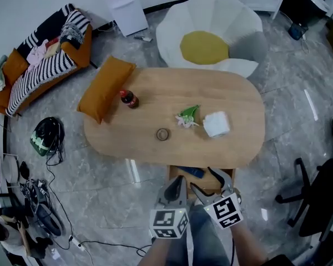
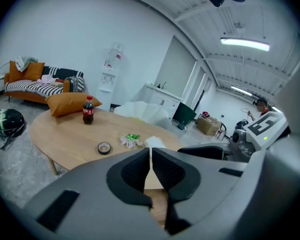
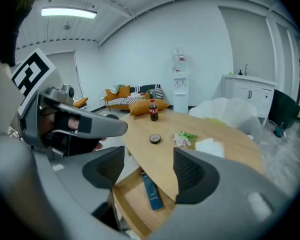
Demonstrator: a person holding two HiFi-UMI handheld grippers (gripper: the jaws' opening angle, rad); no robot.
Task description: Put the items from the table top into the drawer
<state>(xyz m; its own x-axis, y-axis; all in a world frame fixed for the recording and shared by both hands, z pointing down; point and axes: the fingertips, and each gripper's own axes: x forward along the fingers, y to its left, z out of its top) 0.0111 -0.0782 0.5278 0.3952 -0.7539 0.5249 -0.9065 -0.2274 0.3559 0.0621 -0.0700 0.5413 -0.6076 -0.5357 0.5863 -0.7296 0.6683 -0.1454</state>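
On the oval wooden table [image 1: 155, 90] stand a cola bottle [image 1: 129, 98], a tape roll [image 1: 162, 134], a green and white wrapper [image 1: 187, 117] and a white tissue pack [image 1: 216, 123]. Under the table's near edge the drawer [image 1: 211, 179] is pulled out, with a blue flat item [image 1: 190, 172] inside. Both grippers hover side by side in front of the drawer, clear of everything. My left gripper [image 1: 179, 183] [image 2: 150, 156] is shut with nothing in it. My right gripper [image 1: 202, 179] [image 3: 149, 166] is open and empty, and looks over the drawer [image 3: 135, 199] and the blue item [image 3: 150, 191].
An orange cushion [image 1: 105, 87] leans on the table's left end. A white flower-shaped seat [image 1: 211, 32] stands beyond the table, a striped sofa [image 1: 39, 65] at far left. A helmet [image 1: 47, 134] and cables lie on the floor at left; an office chair [image 1: 322, 198] is at right.
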